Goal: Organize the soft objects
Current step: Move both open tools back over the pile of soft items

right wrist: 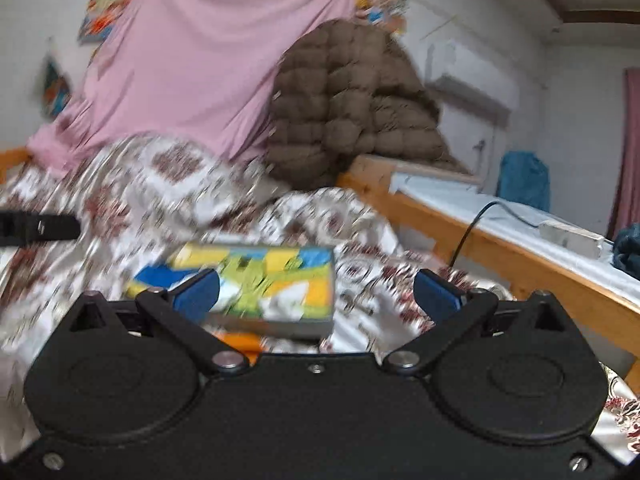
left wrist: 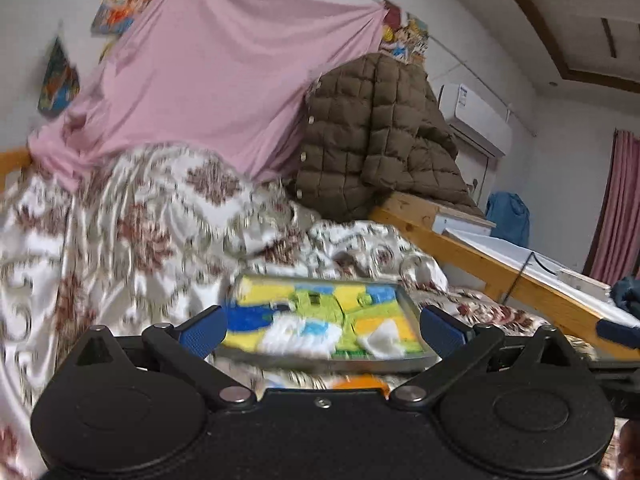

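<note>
A folded, colourful blanket (left wrist: 320,320) with yellow, green and blue patches and a grey edge lies on the bed, on top of something orange (left wrist: 360,382). My left gripper (left wrist: 322,330) stands open just short of it, its blue pads (left wrist: 202,332) touching nothing. In the right wrist view the same blanket (right wrist: 260,280) lies ahead and to the left of my open right gripper (right wrist: 316,292), which holds nothing. A crumpled white quilt with brown flowers (left wrist: 140,220) is heaped behind. The picture is blurred by motion.
A brown quilted jacket (left wrist: 372,132) hangs over the wooden bed frame (left wrist: 480,256). A pink sheet (left wrist: 220,80) drapes down the back wall. On the neighbouring surface lie a black cable and a power strip (right wrist: 572,236), with a blue bag (right wrist: 524,180) behind.
</note>
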